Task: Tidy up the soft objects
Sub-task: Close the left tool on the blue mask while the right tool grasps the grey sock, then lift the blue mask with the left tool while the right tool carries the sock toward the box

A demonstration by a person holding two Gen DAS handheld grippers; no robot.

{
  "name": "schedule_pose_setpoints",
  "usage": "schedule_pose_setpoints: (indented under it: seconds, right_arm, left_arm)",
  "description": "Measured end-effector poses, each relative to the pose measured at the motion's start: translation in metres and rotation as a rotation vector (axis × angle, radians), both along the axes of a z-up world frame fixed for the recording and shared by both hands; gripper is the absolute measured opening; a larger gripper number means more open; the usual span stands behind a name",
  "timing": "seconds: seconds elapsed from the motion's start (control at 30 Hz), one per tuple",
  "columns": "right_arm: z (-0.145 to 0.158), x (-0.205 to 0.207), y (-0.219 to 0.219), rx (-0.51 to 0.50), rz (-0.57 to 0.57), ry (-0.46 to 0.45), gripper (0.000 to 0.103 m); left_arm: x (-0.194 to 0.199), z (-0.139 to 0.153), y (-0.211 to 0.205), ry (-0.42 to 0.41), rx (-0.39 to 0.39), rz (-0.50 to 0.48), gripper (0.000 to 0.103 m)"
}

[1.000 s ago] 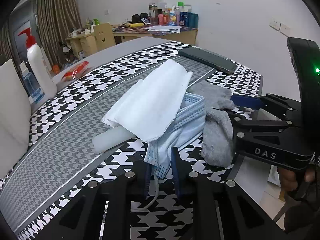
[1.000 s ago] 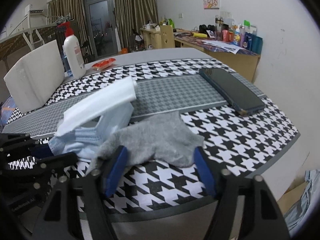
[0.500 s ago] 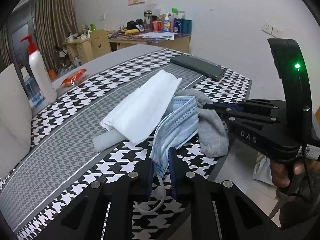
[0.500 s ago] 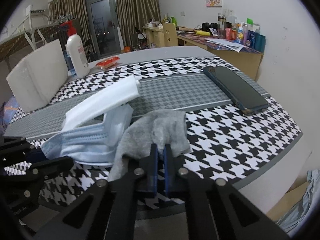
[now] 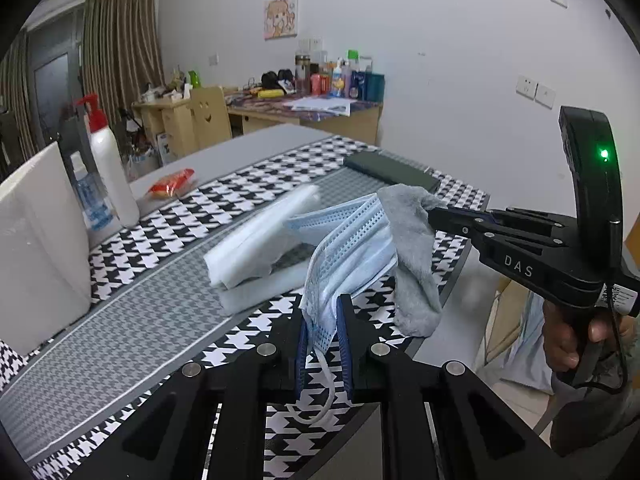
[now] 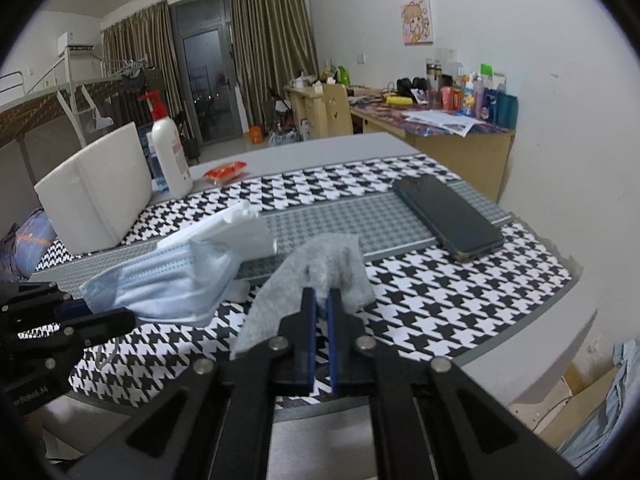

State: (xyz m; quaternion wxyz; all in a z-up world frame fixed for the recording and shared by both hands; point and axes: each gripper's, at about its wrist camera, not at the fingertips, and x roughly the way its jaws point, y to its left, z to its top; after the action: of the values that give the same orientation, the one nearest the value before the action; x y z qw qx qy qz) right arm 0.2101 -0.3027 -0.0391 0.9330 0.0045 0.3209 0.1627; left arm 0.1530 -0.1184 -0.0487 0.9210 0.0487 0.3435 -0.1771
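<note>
Mask (image 5: pixel 352 248): pale blue pleated face mask, folded and bunched; a white ear loop (image 5: pixel 320 396) dangles from its lower end
Mask place: lifted off the cloth, nipped at its lower edge between the blue pads of the left gripper (image 5: pixel 323 332)
Mask axis: long axis slants up and away from the pads toward the sock, the free end highest; in the right view it reaches from the left gripper (image 6: pixel 96 316) rightward, sagging in the middle
Sock (image 5: pixel 412 256): grey fleecy sock, limp, with a soft nap
Sock place: clear of the table, pinched near its upper end by the right gripper (image 5: pixel 434 214), just beside the mask and touching it along one side
Sock axis: hangs nearly straight down from the pinch in the left view; in the right view it drapes as a hump over the fingertips of the right gripper (image 6: pixel 321 300), one end trailing down to the left
Left gripper: clenched on the mask
Right gripper: clamped on the sock, blue pads almost meeting; a hand (image 5: pixel 576 336) holds its grip
White fabric (image 5: pixel 256 236): folded, lying on the grey strip of the houndstooth cloth (image 5: pixel 132 320), behind the mask, long axis running away toward the phone
Phone (image 6: pixel 448 216): dark, flat on the cloth, well apart from the sock
Other: white pump bottle (image 6: pixel 170 156), white block (image 6: pixel 96 196), red packet (image 6: pixel 226 171) at the far side
</note>
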Motion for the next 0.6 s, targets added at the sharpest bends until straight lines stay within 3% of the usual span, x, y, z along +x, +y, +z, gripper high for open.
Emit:
schedule_pose_setpoints:
  seconds: [0.6]
  right_arm:
    - [0.036,-0.017,0.011,0.039,0.032,-0.091,0.007]
  left_arm:
    - [-0.015,0.037,0.031,-0.105,-0.059,0.042,0.015]
